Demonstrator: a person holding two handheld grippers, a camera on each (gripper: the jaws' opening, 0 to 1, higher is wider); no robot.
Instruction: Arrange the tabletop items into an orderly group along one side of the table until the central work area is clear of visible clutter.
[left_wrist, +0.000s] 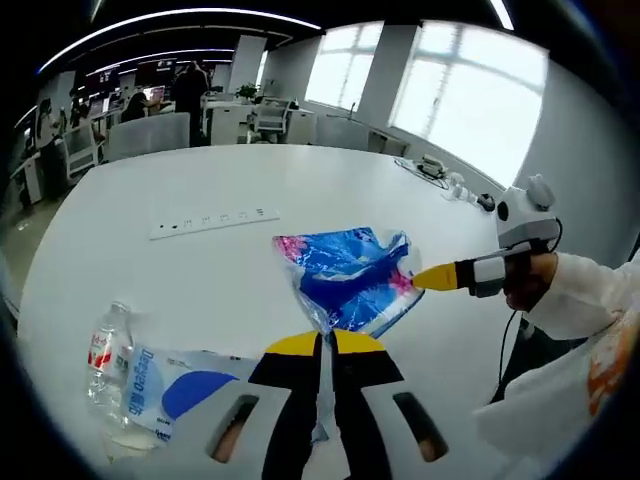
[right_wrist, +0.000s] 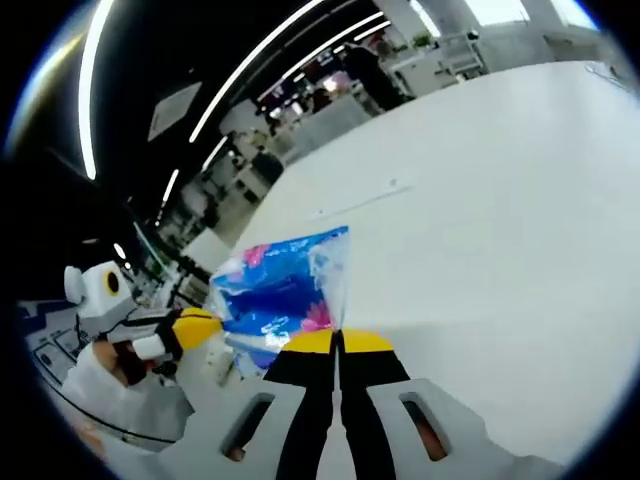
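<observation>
Blue-and-pink plastic bag (left_wrist: 350, 280) hangs limp, light and slippery between my left gripper (left_wrist: 322, 345) and right gripper (left_wrist: 432, 278), both pinching its edges.

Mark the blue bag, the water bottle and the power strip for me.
blue bag (left_wrist: 345, 280), left gripper view, middle of its printed face.
water bottle (left_wrist: 108, 355), left gripper view, on its red label.
power strip (left_wrist: 213, 222), left gripper view, middle of the strip.
</observation>
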